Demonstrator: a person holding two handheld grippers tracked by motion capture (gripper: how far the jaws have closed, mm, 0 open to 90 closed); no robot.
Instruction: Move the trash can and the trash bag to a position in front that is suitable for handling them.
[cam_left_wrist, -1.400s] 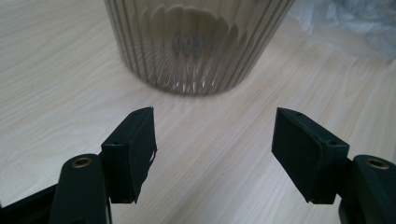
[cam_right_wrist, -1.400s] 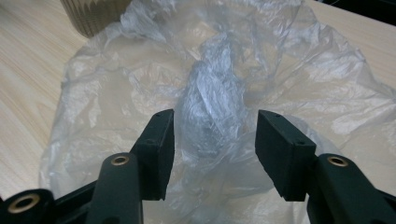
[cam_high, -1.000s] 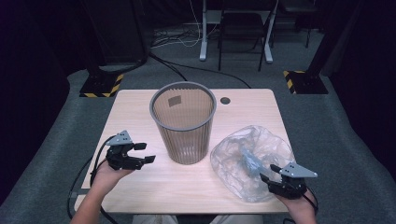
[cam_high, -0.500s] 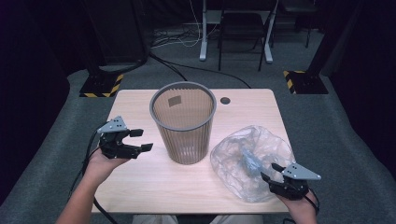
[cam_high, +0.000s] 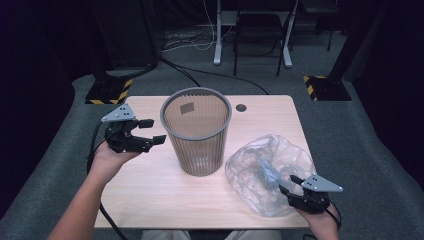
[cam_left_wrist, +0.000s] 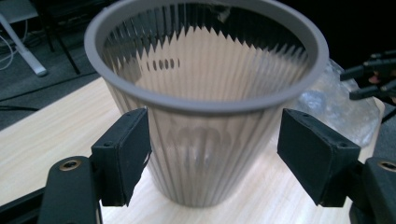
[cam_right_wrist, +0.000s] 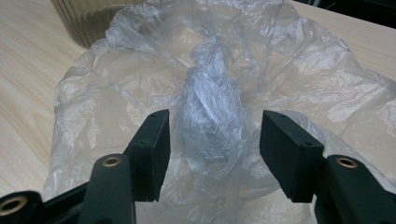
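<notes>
A grey ribbed waste bin (cam_high: 197, 132) stands upright and empty mid-table. My left gripper (cam_high: 156, 130) hovers just left of it, near the rim's height, pointing at its wall. In the left gripper view the bin (cam_left_wrist: 205, 116) stands ahead of the gripper (cam_left_wrist: 215, 158); the jaws have just been opening and hold nothing. A crumpled clear plastic bag (cam_high: 270, 165) lies to the right of the bin. My right gripper (cam_high: 289, 183) rests at the bag's near edge. In the right gripper view a twisted ridge of the bag (cam_right_wrist: 215, 93) runs between that gripper's (cam_right_wrist: 215, 149) open jaws, not pinched.
The light wooden table (cam_high: 150, 200) has a round cable hole (cam_high: 241, 107) behind the bin. Black-and-yellow striped bases (cam_high: 107, 92) stand on the grey floor at both back corners. A cable trails from each gripper. In the left gripper view the right gripper (cam_left_wrist: 373, 79) shows far right.
My left hand has lifted its gripper from near the tabletop to about the bin's rim height and carried it slightly back. The right gripper and the bag have stayed put.
</notes>
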